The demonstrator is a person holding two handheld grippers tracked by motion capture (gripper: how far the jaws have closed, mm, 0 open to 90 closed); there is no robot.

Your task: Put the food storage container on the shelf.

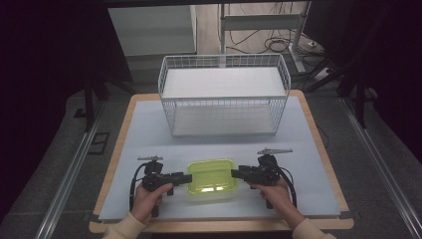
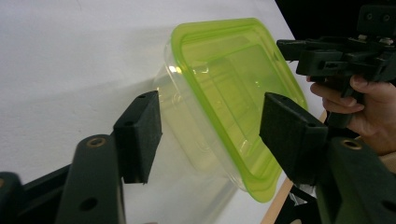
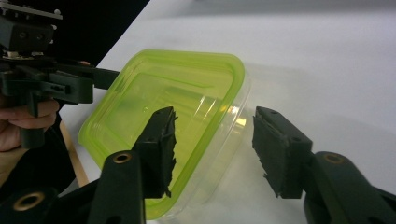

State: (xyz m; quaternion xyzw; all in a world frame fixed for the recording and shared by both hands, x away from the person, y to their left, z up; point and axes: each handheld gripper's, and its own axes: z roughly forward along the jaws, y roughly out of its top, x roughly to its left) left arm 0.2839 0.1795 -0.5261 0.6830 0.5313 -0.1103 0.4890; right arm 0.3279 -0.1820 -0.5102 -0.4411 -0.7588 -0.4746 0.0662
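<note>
A clear plastic container with a lime-green lid (image 1: 211, 179) lies on the white mat near the table's front edge. My left gripper (image 1: 187, 178) comes at its left end and my right gripper (image 1: 234, 173) at its right end, each held in a hand. In the left gripper view the container (image 2: 224, 98) sits tilted between the two black pads (image 2: 140, 130), which stand apart from it; the left gripper (image 2: 210, 112) is open. In the right gripper view one pad (image 3: 161, 144) hangs over the lid (image 3: 173, 93) and the other stands clear of the wall; the right gripper (image 3: 215, 121) is open.
A white wire basket (image 1: 224, 102) with a shelf inside stands at the back middle of the table. White mat (image 1: 149, 134) covers the wooden tabletop between basket and container. Desk legs and cables (image 1: 268, 42) lie on the floor behind.
</note>
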